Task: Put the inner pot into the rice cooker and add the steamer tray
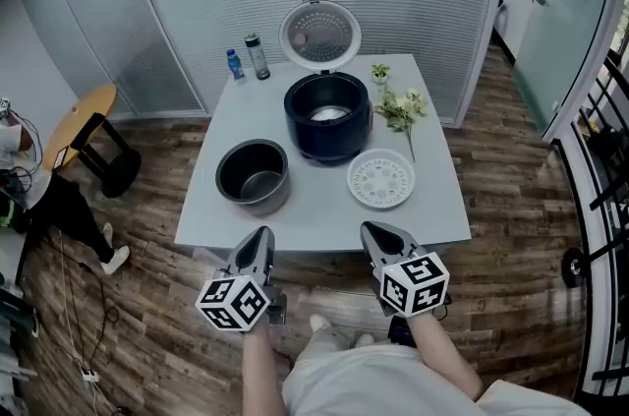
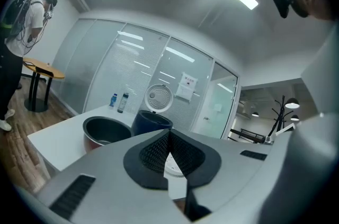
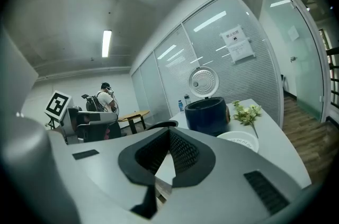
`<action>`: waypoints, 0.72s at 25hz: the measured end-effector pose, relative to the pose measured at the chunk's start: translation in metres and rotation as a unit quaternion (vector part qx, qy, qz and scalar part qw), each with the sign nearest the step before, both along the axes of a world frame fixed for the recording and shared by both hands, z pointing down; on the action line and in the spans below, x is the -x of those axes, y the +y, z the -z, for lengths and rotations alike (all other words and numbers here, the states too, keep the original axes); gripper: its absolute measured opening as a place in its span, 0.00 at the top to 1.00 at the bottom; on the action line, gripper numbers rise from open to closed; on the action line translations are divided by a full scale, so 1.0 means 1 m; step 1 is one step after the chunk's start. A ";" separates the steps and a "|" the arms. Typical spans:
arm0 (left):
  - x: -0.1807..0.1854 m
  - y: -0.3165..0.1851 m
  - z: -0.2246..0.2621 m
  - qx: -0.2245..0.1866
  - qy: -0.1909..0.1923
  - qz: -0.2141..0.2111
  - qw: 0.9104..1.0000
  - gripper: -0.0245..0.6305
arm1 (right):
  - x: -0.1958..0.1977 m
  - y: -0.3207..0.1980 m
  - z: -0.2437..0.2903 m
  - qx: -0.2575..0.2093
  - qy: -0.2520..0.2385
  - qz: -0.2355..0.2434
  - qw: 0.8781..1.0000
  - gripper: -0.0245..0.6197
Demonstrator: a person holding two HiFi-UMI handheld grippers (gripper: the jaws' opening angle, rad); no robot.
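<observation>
Both tongs are closed with nothing between them: we hold the left tongs (image 1: 263, 235) and the right tongs (image 1: 370, 229) side by side at the near edge of the white tabletop (image 1: 432, 208), pointing forward and slightly down, well apart from everything on it. As far as we can judge, no step of the task is done yet. The dark rice cooker (image 1: 327, 117) stands in the middle of the tabletop with its round lid (image 1: 320, 35) raised upright at the back, and its well looks empty, with a pale plate showing at the bottom. The inner pot (image 1: 254, 173) sits on the tabletop to the left of the cooker and nearer to us, just beside it and not touching. It stands upright, its open mouth facing straight up, so its axis runs vertically; being round, it has no long side to line up. The white steamer tray (image 1: 380, 179), a perforated disc, lies flat on the tabletop in front of the cooker to the right, closest to the right tongs. What is left, by our reading, is the whole job: lifting the pot into the cooker, then setting the tray on top. Two bottles (image 1: 246, 60) stand at the far left corner, and a flower sprig (image 1: 401, 107) lies to the right of the cooker.
</observation>
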State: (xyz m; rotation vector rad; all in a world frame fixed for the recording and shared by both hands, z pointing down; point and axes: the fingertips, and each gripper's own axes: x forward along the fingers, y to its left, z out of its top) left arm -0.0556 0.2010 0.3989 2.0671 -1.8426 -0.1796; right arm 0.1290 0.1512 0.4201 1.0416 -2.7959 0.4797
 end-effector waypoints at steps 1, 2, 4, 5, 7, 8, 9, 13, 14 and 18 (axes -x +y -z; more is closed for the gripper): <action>-0.001 0.001 0.002 -0.006 0.003 -0.001 1.000 0.95 | -0.002 0.000 0.002 -0.003 -0.006 -0.001 1.000 0.94; -0.001 0.002 0.004 -0.011 0.007 0.000 1.000 0.95 | -0.003 0.001 0.004 -0.004 -0.013 -0.002 1.000 0.94; 0.001 0.004 0.005 -0.015 0.015 0.003 1.000 0.94 | -0.003 0.002 0.006 0.002 -0.030 0.003 1.000 0.93; 0.003 0.004 0.004 -0.012 0.023 0.002 1.000 0.85 | 0.000 0.003 0.006 0.010 -0.037 0.015 0.999 0.93; 0.006 0.006 0.004 -0.007 0.034 -0.001 0.999 0.61 | 0.009 0.008 0.007 0.029 -0.049 0.049 0.997 0.68; 0.007 0.008 0.005 -0.009 0.034 0.000 0.999 0.60 | 0.013 0.010 0.007 0.035 -0.052 0.060 0.996 0.64; 0.010 0.011 0.007 -0.013 0.032 0.003 0.999 0.59 | 0.017 0.011 0.007 0.037 -0.052 0.066 0.996 0.64; 0.025 0.023 -0.001 0.001 0.016 0.019 1.000 0.59 | 0.035 0.014 0.001 0.044 -0.054 0.082 0.994 0.64; 0.030 0.025 -0.005 0.007 0.014 0.024 1.000 0.59 | 0.041 0.015 -0.001 0.048 -0.055 0.087 0.994 0.64; 0.051 0.027 -0.018 0.022 0.019 0.041 0.999 0.59 | 0.062 0.013 -0.016 0.062 -0.047 0.101 0.992 0.65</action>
